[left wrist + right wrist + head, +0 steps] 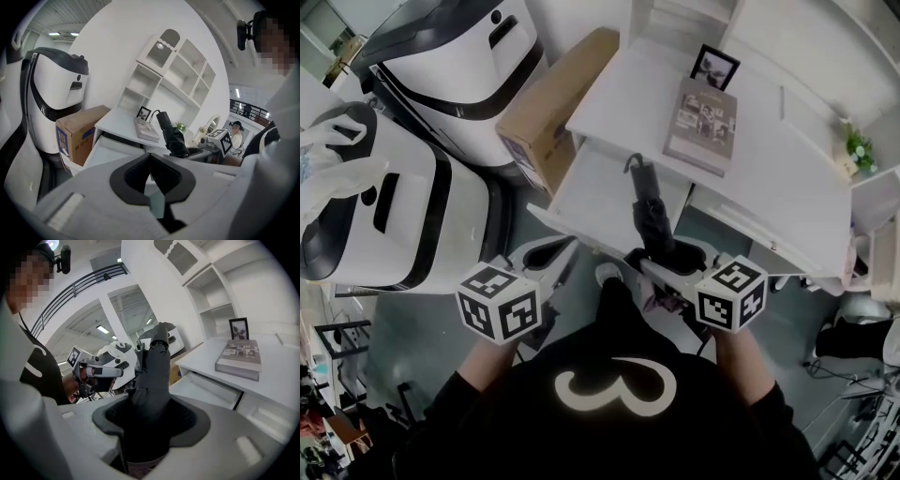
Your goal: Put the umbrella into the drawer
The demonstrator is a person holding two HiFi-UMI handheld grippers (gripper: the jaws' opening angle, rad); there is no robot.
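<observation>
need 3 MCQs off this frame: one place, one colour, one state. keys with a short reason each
1. Where does the book lie?
A. on the desk
B. on the floor
C. on the cardboard box

2. What colour is the umbrella?
A. red
B. black
C. yellow

3. How is the drawer?
A. pushed shut
B. pulled open
C. lifted out of the desk

Key:
1 A: the book lies flat on the white desk, near the picture frame.
2 B: the folded umbrella, clamped in the right gripper, is black all over.
3 B: the drawer stands out from under the desk, with its bare white inside in view.
</observation>
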